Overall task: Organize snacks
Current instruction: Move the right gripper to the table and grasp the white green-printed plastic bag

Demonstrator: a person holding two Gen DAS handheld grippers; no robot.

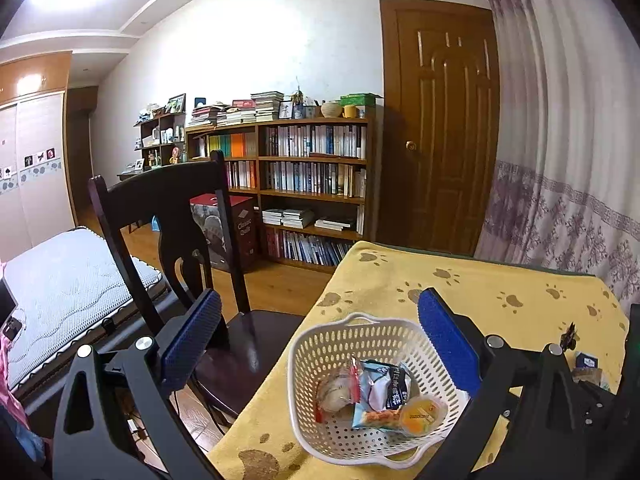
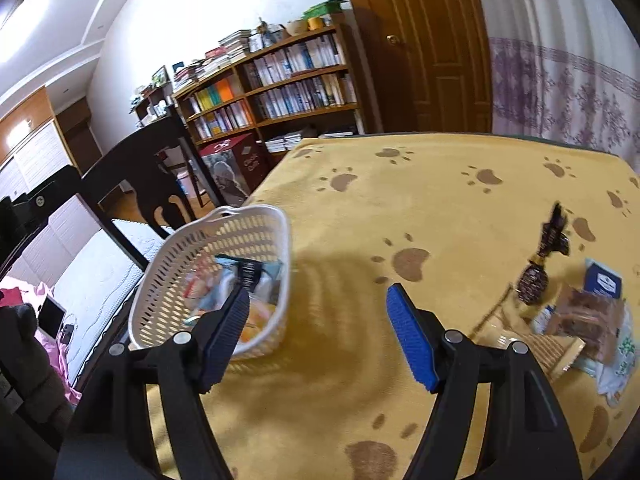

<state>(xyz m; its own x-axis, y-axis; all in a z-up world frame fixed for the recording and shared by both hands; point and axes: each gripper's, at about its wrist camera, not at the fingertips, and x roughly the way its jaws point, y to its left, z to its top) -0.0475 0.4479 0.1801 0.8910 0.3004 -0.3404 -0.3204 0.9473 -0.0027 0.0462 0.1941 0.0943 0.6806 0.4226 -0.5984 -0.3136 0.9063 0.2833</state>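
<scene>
Bed [image 1: 60, 280]: far left, beside the table, clear of the work.
Chair [image 1: 168, 216]: dark wood, drawn up at the table's left edge, seat empty.
Left gripper [image 1: 320, 344]: spread wide, holding nothing; blue pads either side of the basket's near half without touching it, seemingly placed to steady or watch the container.
Basket [image 1: 316, 344]: white perforated plastic, set at the table's left edge on the yellow paw-print cloth, probably there as the collecting point for the snacks.
Basket contents: pale blue packet [image 1: 384, 388] lying over a round wrapped snack [image 1: 334, 394], an orange jelly cup [image 1: 422, 414] against the near wall; sorting judged partly done.
Table [image 2: 420, 208]: middle stretch bare between basket and remaining snacks.
Right gripper [image 2: 316, 332]: wide apart and empty, hanging over bare cloth just right of the basket, judged to be between the basket and the next pick.
Loose snacks: at the table's right side, well apart from the basket; dark twisted-wrapper sweet [image 2: 536, 276], small blue box [image 2: 604, 282], brown packet [image 2: 588, 316] over a wafer-like pack [image 2: 556, 350], white-and-green wrapper [image 2: 620, 360]; heap overlapped, exact count unclear.
Next move, as a judgement: swing right to the pile, with the sweet standing apart as the easiest single grasp.
</scene>
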